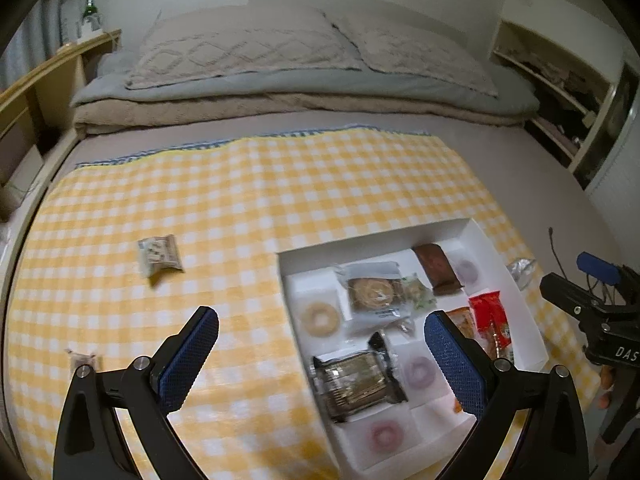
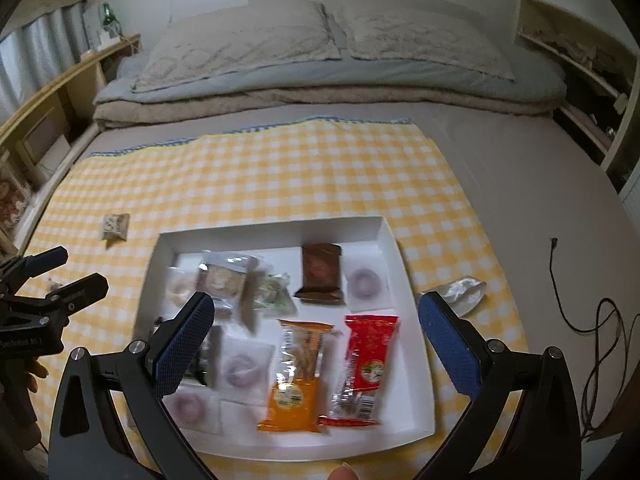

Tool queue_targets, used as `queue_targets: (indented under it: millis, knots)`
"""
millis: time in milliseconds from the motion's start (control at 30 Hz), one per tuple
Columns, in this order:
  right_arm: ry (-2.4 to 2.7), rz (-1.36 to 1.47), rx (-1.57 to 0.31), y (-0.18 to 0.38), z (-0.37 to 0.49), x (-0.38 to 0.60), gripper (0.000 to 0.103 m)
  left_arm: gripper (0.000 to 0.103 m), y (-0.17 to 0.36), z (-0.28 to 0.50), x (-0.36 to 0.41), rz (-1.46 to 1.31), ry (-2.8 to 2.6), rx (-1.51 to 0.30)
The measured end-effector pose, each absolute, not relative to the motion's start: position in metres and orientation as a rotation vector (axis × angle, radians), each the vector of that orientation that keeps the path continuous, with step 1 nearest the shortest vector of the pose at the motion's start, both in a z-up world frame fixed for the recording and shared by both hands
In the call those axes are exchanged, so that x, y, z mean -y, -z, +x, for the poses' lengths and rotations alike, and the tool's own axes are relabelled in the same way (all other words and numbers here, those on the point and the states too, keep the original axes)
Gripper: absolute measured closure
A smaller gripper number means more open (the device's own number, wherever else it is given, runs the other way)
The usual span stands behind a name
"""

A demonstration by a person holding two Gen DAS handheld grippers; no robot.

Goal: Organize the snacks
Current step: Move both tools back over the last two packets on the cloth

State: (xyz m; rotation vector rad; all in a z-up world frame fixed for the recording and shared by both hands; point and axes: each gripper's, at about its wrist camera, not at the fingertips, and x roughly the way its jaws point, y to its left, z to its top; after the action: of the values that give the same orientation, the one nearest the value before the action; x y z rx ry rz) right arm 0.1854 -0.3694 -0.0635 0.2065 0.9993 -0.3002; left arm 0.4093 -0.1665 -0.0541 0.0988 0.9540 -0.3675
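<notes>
- Grippers: the left gripper (image 1: 320, 356) and the right gripper (image 2: 316, 340) both hang with jaws spread wide and nothing between them.
- Most snacks already lie in the shallow white cardboard tray (image 2: 276, 227) on the yellow-and-white checked cloth (image 2: 280, 168).
- Strays: a small pale printed snack packet (image 1: 159, 255) well left of the tray, a crinkled clear wrapper (image 2: 462, 290) just beside its right wall.
- Probably best to take the nearer stray with each gripper, pinching across the packet's middle, then lower it onto a bare patch of tray.

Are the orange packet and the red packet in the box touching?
Apart. The right wrist view shows bare white box floor between the orange packet and red packet.
</notes>
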Motion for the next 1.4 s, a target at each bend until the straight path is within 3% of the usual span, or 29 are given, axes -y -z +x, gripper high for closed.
queue_targets:
  millis: [767, 1400]
  knots:
    - [0.147, 0.215, -0.987, 0.066, 0.242, 0.280, 0.000, 0.000, 0.011, 0.378, 0.026, 0.062, 0.178, -0.889]
    - [-0.001, 0.279, -0.979, 0.072, 0.317, 0.188, 0.000, 0.000, 0.034, 0.386, -0.068, 0.052, 0.014, -0.979]
